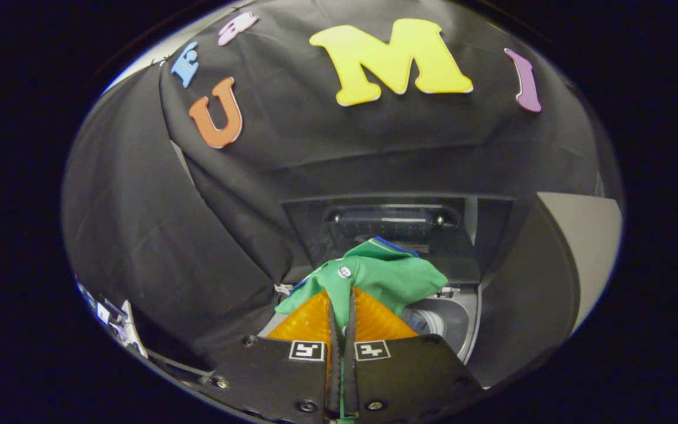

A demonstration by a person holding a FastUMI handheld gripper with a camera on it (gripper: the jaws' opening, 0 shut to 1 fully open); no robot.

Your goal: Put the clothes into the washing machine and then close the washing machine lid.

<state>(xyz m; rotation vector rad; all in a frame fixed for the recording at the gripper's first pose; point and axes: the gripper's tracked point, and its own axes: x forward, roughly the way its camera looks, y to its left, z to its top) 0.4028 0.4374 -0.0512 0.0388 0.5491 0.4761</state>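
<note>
Hanging from the gripper, one green garment — pinched between the two jaws, which stand nearly together with only a thin fold of cloth in the gap. The cloth bunches up just ahead of the fingertips and drapes to both sides of them. One white button shows on the fabric, just above the fingers; a blue edge runs along the top of the bunch.

Garment position: above the washing machine, over its open mouth. One pale drum opening is visible under and beyond the cloth, to the side of the fingers. One raised dark lid stands behind the garment, tilted back against the black cloth wall.

Count: 1 garment, 1 button, 1 machine, 1 lid, 2 fingers. Two square black-and-white markers sit on the gripper body, one per finger — patterns, no words. No brand name or readable text can be made out on the garment or the machine.
</note>
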